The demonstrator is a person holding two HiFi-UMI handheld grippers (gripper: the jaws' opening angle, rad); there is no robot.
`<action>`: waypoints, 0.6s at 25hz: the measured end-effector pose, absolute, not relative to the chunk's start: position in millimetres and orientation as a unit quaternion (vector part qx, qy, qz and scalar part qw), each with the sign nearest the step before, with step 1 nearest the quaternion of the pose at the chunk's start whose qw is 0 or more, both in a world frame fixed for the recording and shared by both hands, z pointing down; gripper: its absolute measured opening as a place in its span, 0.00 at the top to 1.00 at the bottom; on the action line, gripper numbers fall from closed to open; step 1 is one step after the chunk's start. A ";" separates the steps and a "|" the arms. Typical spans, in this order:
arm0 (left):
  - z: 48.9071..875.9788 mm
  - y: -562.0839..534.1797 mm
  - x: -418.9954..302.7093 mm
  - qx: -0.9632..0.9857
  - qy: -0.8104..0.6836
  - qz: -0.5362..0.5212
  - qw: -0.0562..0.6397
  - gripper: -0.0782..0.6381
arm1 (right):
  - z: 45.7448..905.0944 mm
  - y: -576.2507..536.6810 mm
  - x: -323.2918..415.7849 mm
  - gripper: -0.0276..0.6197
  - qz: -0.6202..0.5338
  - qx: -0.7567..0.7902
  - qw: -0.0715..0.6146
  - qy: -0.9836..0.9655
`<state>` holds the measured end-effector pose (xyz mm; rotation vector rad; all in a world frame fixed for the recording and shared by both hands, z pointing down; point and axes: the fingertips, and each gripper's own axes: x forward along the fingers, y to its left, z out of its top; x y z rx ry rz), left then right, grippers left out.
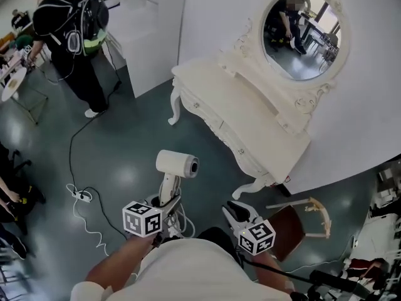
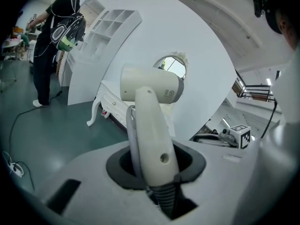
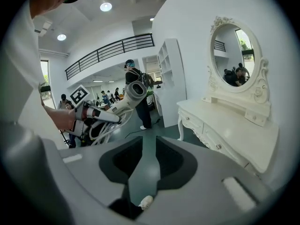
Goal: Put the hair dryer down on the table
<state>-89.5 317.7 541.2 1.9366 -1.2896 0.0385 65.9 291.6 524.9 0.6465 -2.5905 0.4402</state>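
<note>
Left gripper (image 1: 166, 200) gripped the hair dryer (image 1: 177, 164) by its upright handle, barrel level on top, well short of the dressing table (image 1: 250, 118) ahead to the right, while the right gripper (image 1: 237, 213) stood open-jawed and empty.

head cam: high, aimed steeply down at the floor (image 1: 125, 144); left tongs (image 1: 168, 200) and right tongs (image 1: 237, 213) near the bottom edge, desk (image 1: 250, 124) and mirror (image 1: 301, 33) farther off, upper right. each tongs cam looks along its own jaws; the left one has the hair dryer (image 2: 150, 125) close up, filling centre. all three share desk and mirror; each tongs cam catches the other tongs.
</note>
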 end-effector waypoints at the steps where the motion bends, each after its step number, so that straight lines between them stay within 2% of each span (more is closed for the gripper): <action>1: 544.0 312.0 -97.5 0.760 -0.511 0.011 0.401 0.74 | 524.3 286.3 57.7 0.82 0.157 0.230 0.221 -0.935; 8: 563.6 257.6 -137.9 0.743 -0.520 0.011 0.420 0.74 | 535.1 225.5 32.9 0.81 0.153 0.232 0.238 -0.930; 15: 551.9 146.2 -156.8 0.730 -0.541 0.031 0.416 0.74 | 532.4 102.7 16.3 0.78 0.154 0.222 0.222 -0.937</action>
